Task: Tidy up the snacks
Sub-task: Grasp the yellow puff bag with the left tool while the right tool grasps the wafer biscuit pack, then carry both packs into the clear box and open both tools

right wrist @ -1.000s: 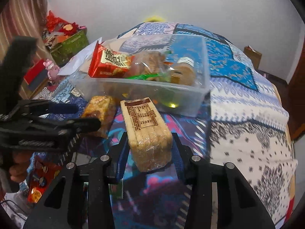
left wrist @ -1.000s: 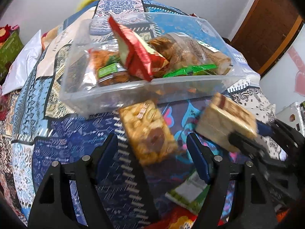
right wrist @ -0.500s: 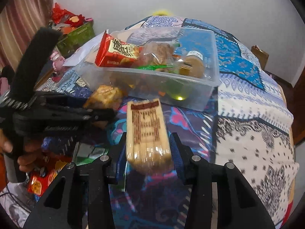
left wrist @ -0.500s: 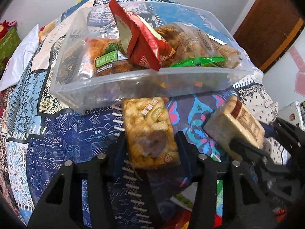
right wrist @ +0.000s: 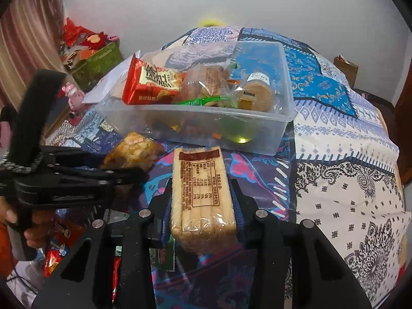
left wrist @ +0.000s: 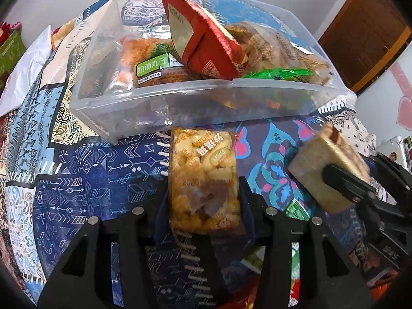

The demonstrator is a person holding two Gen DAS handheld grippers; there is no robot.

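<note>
Patchwork bedding (right wrist: 334,180) in blue, cream and navy is covering the bed, with a white wall behind. On it a clear plastic bin (left wrist: 180,103) is sitting, already holding a red packet (left wrist: 206,43), a green-labelled bag (left wrist: 154,67) and other wrapped snacks. The left gripper (left wrist: 204,200) is holding a bag of golden puffed snacks (left wrist: 203,175) just in front of the bin's near wall, its fingers (left wrist: 162,213) clamped on the bag's sides. The right gripper (right wrist: 202,206) is holding a pack of pale wafer biscuits (right wrist: 200,190) (label side up) near the bin, its fingers (right wrist: 238,206) having just been closing and now pressing on the pack.
</note>
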